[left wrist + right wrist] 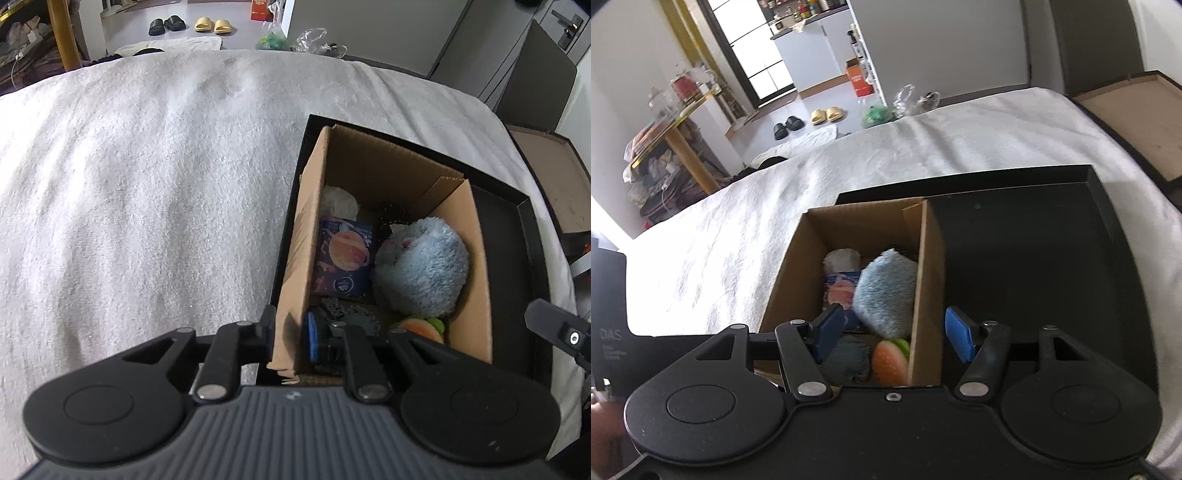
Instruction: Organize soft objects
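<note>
A brown cardboard box (476, 266) stands in a black tray (517, 236) on the white bed cover. Inside lie a fluffy light-blue plush (424, 266), a planet-print packet (345, 258), a white fluffy thing (340, 201), a dark grey cloth (351, 314) and an orange-and-green soft toy (424, 326). My left gripper (290, 332) is shut on the box's left wall, one finger outside, one inside. My right gripper (895, 334) is open and straddles the box's right wall (929, 295), one pad inside the box, one over the tray (1052, 258). The plush (886, 291) and orange toy (890, 362) show there too.
The white bed cover (147, 203) spreads to the left and beyond. A brown box lid (554, 177) lies at the bed's right edge. Slippers (212, 24) and plastic bags (310, 38) lie on the floor beyond the bed. A wooden table with clutter (672, 147) stands far left.
</note>
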